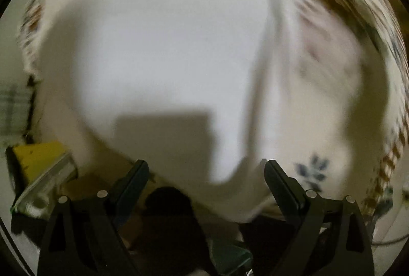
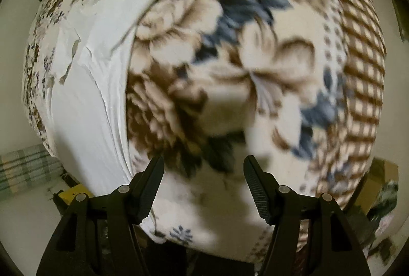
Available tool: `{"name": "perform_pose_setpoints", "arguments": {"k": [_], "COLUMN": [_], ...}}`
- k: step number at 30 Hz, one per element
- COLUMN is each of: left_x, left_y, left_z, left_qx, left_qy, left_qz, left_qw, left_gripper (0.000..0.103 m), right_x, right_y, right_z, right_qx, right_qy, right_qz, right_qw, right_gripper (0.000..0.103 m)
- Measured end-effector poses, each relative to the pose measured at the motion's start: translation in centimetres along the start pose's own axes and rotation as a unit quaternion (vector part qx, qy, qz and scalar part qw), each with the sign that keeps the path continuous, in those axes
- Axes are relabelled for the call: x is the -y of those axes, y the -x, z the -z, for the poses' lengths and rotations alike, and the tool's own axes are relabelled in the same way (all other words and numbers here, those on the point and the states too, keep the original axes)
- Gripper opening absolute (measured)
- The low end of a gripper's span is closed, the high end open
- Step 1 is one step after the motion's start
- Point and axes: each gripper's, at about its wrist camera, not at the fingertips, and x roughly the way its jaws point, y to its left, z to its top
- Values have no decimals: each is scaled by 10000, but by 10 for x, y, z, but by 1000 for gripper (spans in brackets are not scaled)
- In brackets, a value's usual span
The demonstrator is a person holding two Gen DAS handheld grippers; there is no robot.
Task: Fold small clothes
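A white garment (image 1: pixel 158 45) lies spread flat on a floral blanket (image 2: pixel 230 58) patterned in brown and blue. In the left wrist view the left gripper (image 1: pixel 206 168) hovers above the garment's near edge, its jaws wide apart and holding nothing; the picture is blurred. In the right wrist view the garment (image 2: pixel 94 66) sits on the blanket's left side, and the right gripper (image 2: pixel 203 166) hangs over bare blanket to the garment's right, jaws apart and empty.

Floral blanket (image 2: pixel 230 58), yellow box (image 1: pixel 35 158), plaid cloth (image 2: pixel 28 168).
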Motion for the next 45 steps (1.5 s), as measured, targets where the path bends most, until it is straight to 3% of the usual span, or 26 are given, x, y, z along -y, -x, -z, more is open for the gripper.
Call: {"name": "perform_pose_setpoints", "arguments": {"k": [2,3,5,6,11,18,19,20,21,22,23,29,37,45], "left_x": [19,20,12,6,-37,-61,-67,-70,-71,-76,-81,-118,-217,-309], "left_y": [-15,-20,-18,-15,10,42,45,47,54,56,59,88,101,68], "left_z": [3,3,0,0,0,-2,-6,-6,-6,-5,-5,-11,-26,-55], "left_qx": [-85,-128,-9,56,433,633,643,652,660,675,688,907,1140,1100], "left_qy": [-211,-185,47,113,419,603,637,682,727,761,797,1118,1819,2139], "left_qz": [-85,-80,81,140,79,46,67,106,151,176,217,328,596,842], "left_qw": [9997,9997,10000,9998,9982,9962,9959,9955,9951,9947,9942,9890,9749,9670], "left_gripper": [65,26,15,3,2,2,2,2,2,2,2,2,2,2], "right_x": [-5,-6,-6,-6,-10,-29,-32,-37,-43,-49,-56,-113,-246,-405], "right_y": [0,0,-2,-5,-21,-67,-71,-74,-74,-72,-67,-15,47,12], "right_z": [-16,-27,-48,-63,-126,-198,-202,-206,-209,-210,-210,-211,-209,-233], "right_qx": [59,73,123,140,376,263,243,262,249,287,378,760,1236,1375], "right_qy": [63,67,-30,-111,-481,-957,-1018,-1033,-988,-950,-880,-257,633,1271], "right_qz": [-47,-125,-332,-526,-1242,-1716,-1744,-1814,-1778,-1620,-1501,-989,-730,136], "right_qw": [10000,9999,9994,9985,9904,9802,9791,9776,9788,9818,9840,9919,9876,9822], "right_gripper": [67,67,67,67,67,67,64,48,35,17,6,2,2,2]}}
